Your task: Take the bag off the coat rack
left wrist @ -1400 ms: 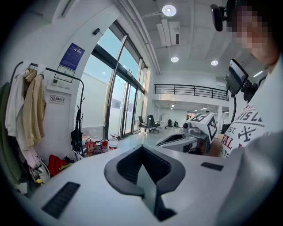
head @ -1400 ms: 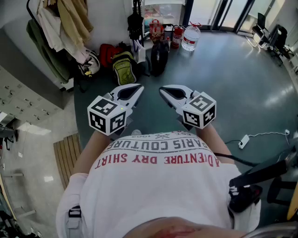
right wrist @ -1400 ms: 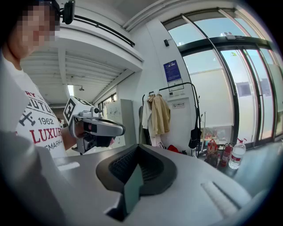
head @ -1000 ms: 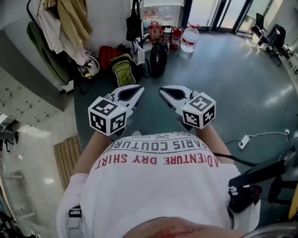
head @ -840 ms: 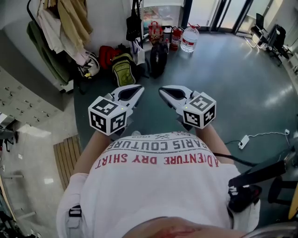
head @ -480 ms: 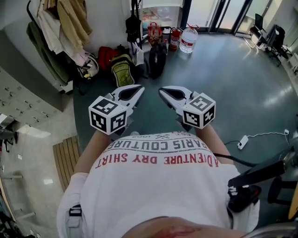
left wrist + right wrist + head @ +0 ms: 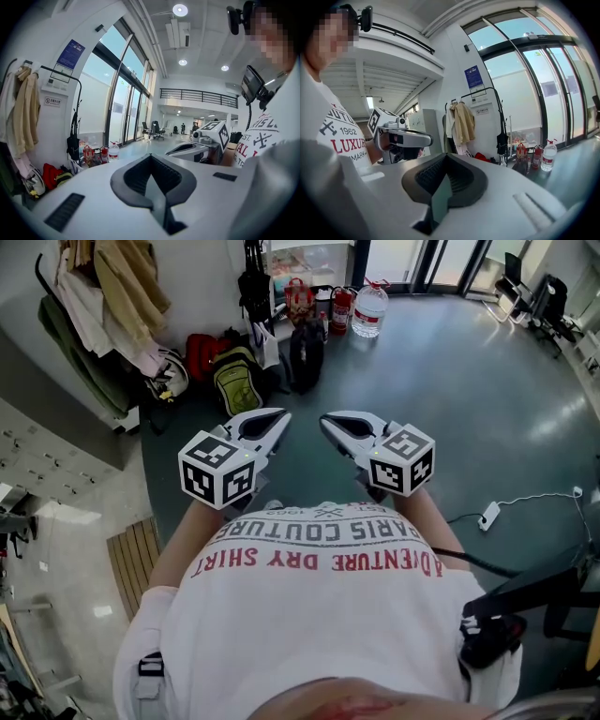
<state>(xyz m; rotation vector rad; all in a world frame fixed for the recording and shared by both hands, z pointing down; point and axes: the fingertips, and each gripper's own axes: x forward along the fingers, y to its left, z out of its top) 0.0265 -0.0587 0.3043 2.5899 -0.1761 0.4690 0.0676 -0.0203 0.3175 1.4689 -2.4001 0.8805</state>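
Note:
A black bag (image 7: 251,292) hangs by its straps from a thin black coat rack pole against the far wall. It also shows in the left gripper view as the black bag (image 7: 72,144) and in the right gripper view as the black bag (image 7: 502,140). My left gripper (image 7: 278,415) and right gripper (image 7: 327,419) are held side by side in front of my chest, well short of the rack. Both are shut with nothing between their jaws. The left gripper (image 7: 151,161) and right gripper (image 7: 446,163) each see the other beside them.
Jackets (image 7: 103,296) hang on a rack at the left. On the floor under the bag lie a red backpack (image 7: 199,348), a green backpack (image 7: 234,381) and a black backpack (image 7: 305,351). Fire extinguishers (image 7: 339,307) and a water bottle (image 7: 370,307) stand beyond. A power strip (image 7: 487,515) lies at right.
The rack, the bags and the bottle have drifted slightly left and up in the head view. Both grippers hold the same place before my chest.

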